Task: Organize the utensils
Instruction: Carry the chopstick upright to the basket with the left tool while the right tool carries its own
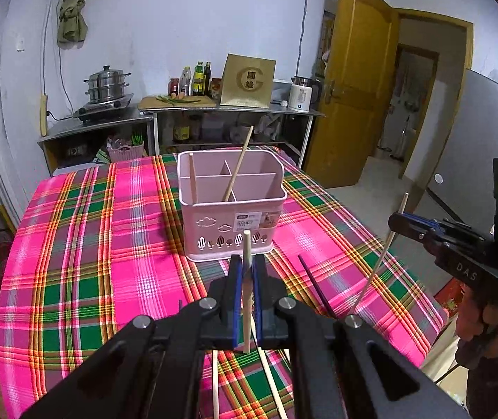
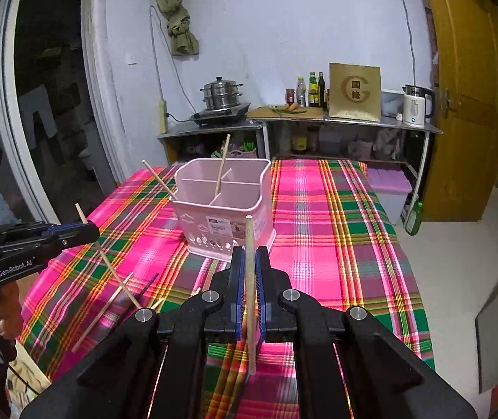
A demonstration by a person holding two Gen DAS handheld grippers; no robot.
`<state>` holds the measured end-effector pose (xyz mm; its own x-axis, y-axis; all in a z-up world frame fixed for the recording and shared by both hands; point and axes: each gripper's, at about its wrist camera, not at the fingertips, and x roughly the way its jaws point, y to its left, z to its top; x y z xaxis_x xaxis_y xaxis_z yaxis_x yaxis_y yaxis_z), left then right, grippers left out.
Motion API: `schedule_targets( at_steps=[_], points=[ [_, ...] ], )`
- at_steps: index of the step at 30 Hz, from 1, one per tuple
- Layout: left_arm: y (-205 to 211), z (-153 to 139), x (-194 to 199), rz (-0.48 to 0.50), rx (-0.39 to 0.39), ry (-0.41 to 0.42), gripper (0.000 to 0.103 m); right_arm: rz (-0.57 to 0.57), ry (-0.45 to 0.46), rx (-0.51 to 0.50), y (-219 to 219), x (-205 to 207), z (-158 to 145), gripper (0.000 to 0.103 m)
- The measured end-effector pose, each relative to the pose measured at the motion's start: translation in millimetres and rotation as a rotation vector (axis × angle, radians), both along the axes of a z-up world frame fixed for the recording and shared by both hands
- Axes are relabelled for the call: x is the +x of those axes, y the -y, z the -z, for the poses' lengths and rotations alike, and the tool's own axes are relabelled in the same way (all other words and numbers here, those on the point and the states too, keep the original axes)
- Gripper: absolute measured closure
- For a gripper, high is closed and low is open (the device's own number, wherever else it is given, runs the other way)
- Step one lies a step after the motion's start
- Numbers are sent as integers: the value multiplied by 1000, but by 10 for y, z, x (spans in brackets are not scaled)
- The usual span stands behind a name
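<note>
While each gripper's fingers (image 1: 237,291) clamp one chopstick (image 1: 246,244) (two already in the caddy (image 1: 231,216)), more loose chopsticks (image 1: 215,384) below.

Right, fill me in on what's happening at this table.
A person is sorting chopsticks into a pink basket on a plaid tablecloth, with a handheld gripper in each hand. The left gripper is shut on one wooden chopstick, held upright, and the right gripper is shut on another chopstick. Both are short of the basket. Two chopsticks already stand in its compartments. A dark chopstick and a few wooden ones still lie on the cloth.
</note>
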<state>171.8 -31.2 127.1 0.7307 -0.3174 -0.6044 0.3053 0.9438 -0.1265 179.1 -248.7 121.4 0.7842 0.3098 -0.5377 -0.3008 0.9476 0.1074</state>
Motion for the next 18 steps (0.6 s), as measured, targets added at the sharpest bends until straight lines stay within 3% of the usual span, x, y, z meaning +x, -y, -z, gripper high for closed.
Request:
schedule_targets(
  at_steps=[18],
  points=[
    [-85,-330,178,0,6,19,97,-58,44,5,-219,114,-237,97]
  ],
)
